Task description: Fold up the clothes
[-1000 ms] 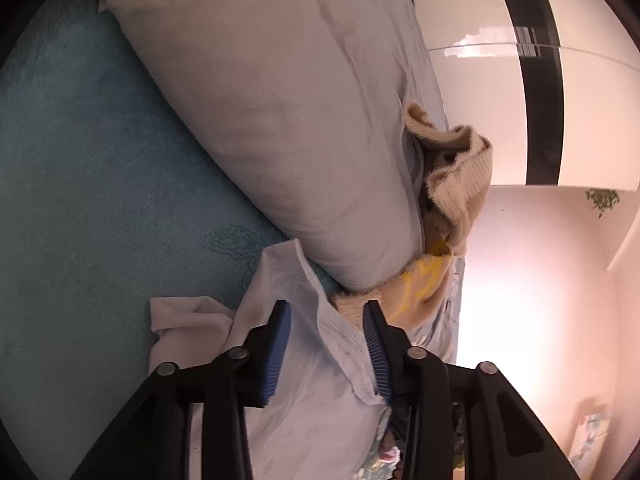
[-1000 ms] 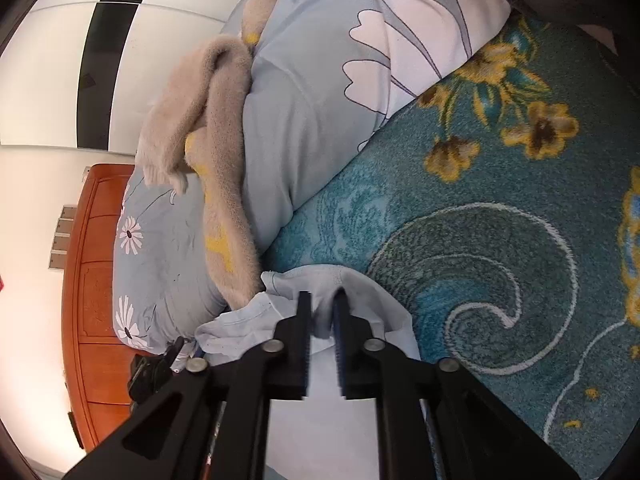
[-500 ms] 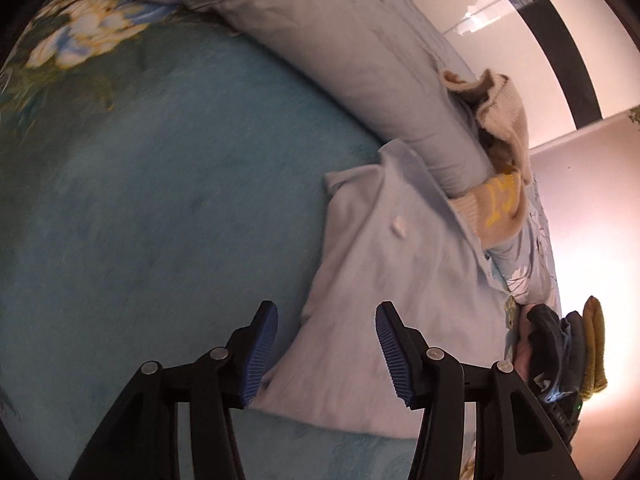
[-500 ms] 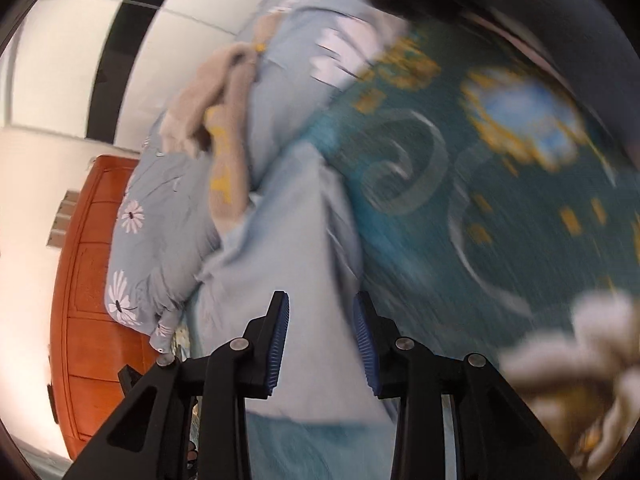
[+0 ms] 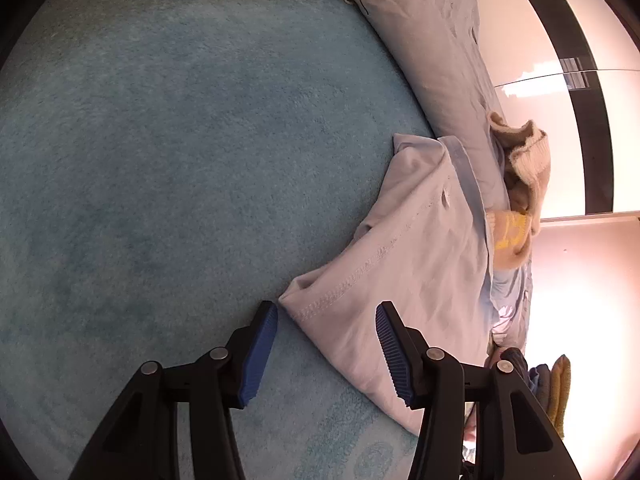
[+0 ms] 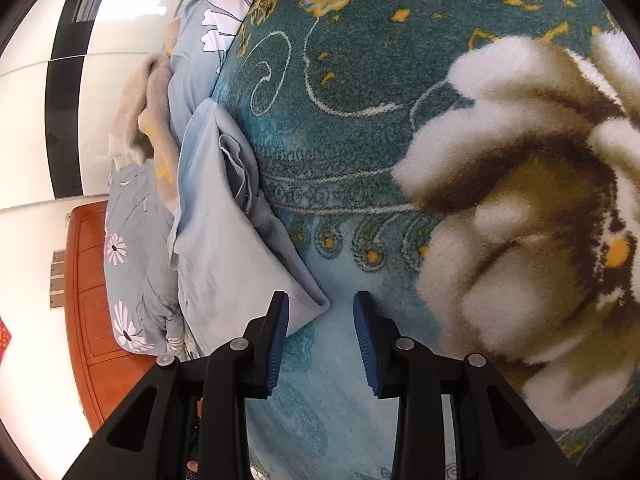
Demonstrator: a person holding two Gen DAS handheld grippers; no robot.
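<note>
Left wrist view: left gripper, angled downward over a teal blanket; jaws parted and opening, blue ribbed pads clear of any cloth; a hemmed corner of the pale blue garment lies on the blanket between and just ahead of the pads, not pinched; the garment runs up toward a grey-blue duvet and touches its edge; a cream knitted sweater with yellow lettering lies on the duvet past the garment; a dark gloved hand and folded cloth show at the lower right edge, too small to tell further. Right wrist view: right gripper, likewise tilted downward; jaws apart, gripping nothing; the near corner of the pale blue garment lies just beside the left pad, its tip reaching into the gap without contact; bare blanket with swirl and flower pattern beneath the right pad; flowered duvet, cream sweater and a wooden headboard at the left.
</note>
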